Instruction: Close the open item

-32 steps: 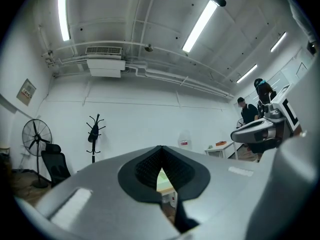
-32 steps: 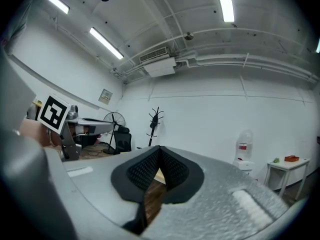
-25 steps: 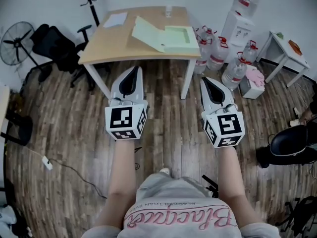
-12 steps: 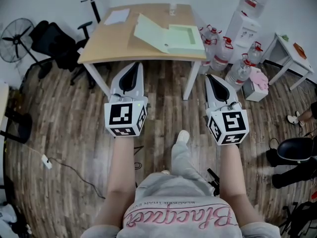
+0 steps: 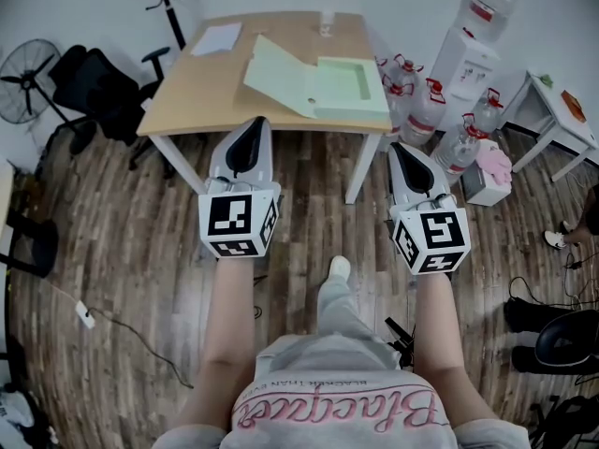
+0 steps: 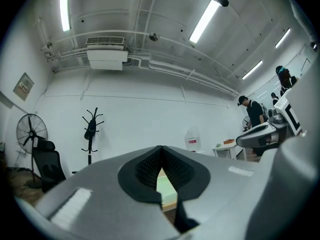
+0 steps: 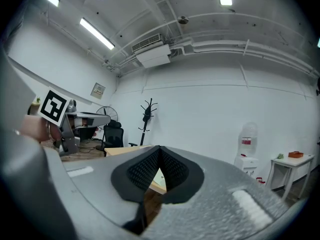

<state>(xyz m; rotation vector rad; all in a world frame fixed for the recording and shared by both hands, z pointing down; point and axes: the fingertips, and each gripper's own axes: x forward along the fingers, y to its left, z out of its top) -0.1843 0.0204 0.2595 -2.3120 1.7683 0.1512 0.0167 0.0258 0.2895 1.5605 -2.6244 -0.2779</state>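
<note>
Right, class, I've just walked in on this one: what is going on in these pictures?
A person stands facing a wooden table, holding a left gripper and a right gripper out in front. Both sets of jaws are shut with nothing between them. On the table lies a pale green box file, its lid lying open. Neither gripper touches it, so the file is not yet closed.

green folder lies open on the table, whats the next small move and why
Probably step closer and bring the left gripper toward the folder, aiming for its flipped-out lid. Both it and the right gripper are shut, empty and short of the table edge, so neither can reach the lid from here.
</note>
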